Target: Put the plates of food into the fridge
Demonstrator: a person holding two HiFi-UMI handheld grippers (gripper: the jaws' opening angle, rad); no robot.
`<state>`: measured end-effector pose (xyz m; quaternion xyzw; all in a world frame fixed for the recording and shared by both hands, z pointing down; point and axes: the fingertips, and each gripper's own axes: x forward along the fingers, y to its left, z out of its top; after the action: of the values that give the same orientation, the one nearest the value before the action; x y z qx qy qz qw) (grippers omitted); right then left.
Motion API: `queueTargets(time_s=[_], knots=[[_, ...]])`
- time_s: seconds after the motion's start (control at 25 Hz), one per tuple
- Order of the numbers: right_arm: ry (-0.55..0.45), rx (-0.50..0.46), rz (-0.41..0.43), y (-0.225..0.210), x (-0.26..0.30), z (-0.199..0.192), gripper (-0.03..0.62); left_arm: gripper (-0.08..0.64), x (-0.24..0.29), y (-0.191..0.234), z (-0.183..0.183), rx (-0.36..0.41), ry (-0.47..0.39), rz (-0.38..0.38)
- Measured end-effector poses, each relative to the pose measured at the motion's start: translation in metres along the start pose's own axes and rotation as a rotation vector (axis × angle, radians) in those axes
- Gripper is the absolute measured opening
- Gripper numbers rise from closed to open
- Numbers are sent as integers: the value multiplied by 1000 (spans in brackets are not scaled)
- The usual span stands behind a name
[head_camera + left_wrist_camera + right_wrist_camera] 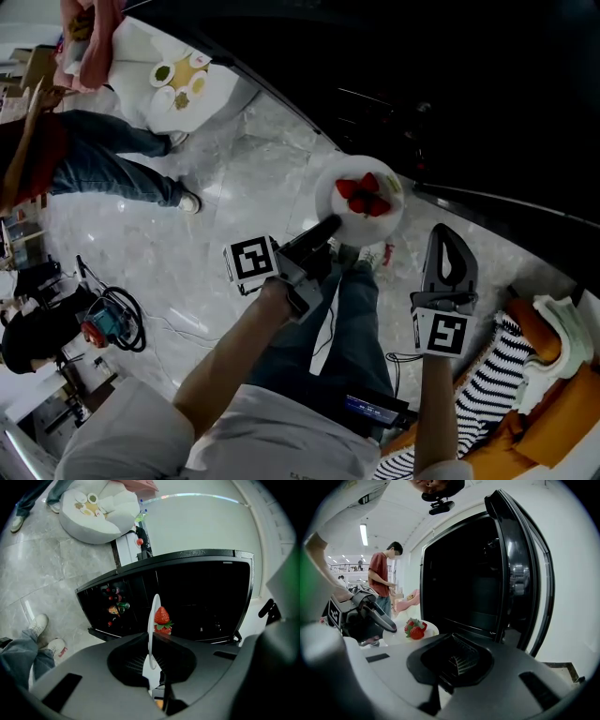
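I am holding the white plate (330, 199) of strawberries (366, 197) by its rim in the left claw (330, 225). In the left gripper view the jaws are clamping the plate edge-on, with one berry showing above them. The plate is hanging in the air near the centre of the head view, over the marble floor (234, 178) and just short of the dark fridge (422, 94), so nothing is going onto a shelf yet. As I judge it, the carry is nearly done and the placing is all to come. The right claw (448, 246) is idling at lower right, its jaws together with nothing between them. In the right gripper view the fridge door (520, 573) is standing swung open at the right of the frame, leaving the black opening free to its left. The interior is too dark for me to pick out shelves. The room ahead looks open, and the edges to mind are the door and the fridge's lower lip. More small dishes (176, 80) are sitting on a white cushion at the upper left of the head view, possibly left to fetch.
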<state>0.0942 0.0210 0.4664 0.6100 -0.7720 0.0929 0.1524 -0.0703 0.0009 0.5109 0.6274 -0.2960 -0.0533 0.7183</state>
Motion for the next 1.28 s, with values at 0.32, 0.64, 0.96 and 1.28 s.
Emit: queueTargets(time_s=[0.32, 0.64, 0.96, 1.28], knots=[[14, -29, -14, -4, 10, -8, 9, 18, 9, 0, 4, 6, -2, 1], [-63, 1, -7, -3, 26, 13, 9, 18, 22, -5, 14, -13, -22, -10], [-66, 1, 4, 0, 29, 9, 9, 19, 25, -6, 24, -8, -43, -10], [-63, -3, 16, 1, 34, 8, 9, 20, 37, -13, 38, 10, -49, -28]])
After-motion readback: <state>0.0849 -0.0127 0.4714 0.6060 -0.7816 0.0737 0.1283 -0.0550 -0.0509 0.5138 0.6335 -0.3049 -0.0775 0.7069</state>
